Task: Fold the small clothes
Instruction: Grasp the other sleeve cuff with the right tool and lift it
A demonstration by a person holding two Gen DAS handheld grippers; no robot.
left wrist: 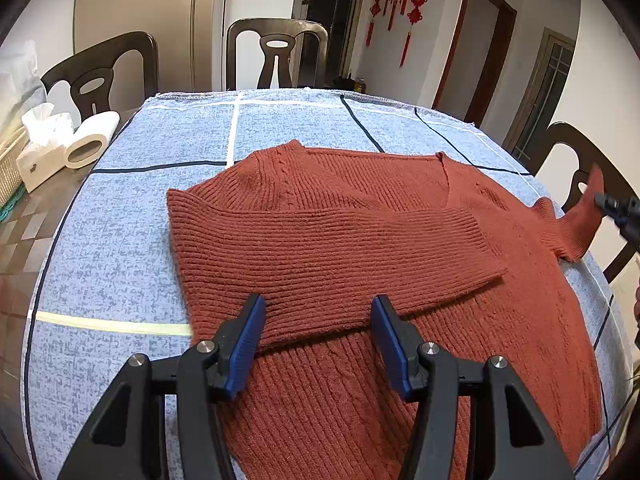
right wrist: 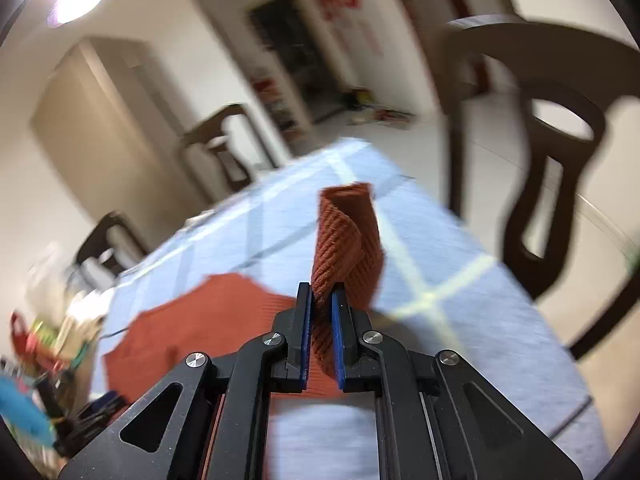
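Left tool [left wrist: 318,344] gapes above soft, limp sweater [left wrist: 360,248]; right tool [right wrist: 322,304] clamps its sleeve [right wrist: 348,236], the best hold.

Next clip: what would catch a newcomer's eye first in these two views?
The rust-red ribbed knit sweater spread across the blue-grey checked tablecloth, one sleeve already folded across its chest. Next, the right gripper, jaws shut on the other sleeve's cuff and lifting it off the table at the sweater's right side. The left gripper hovers open above the sweater's lower middle, holding nothing.
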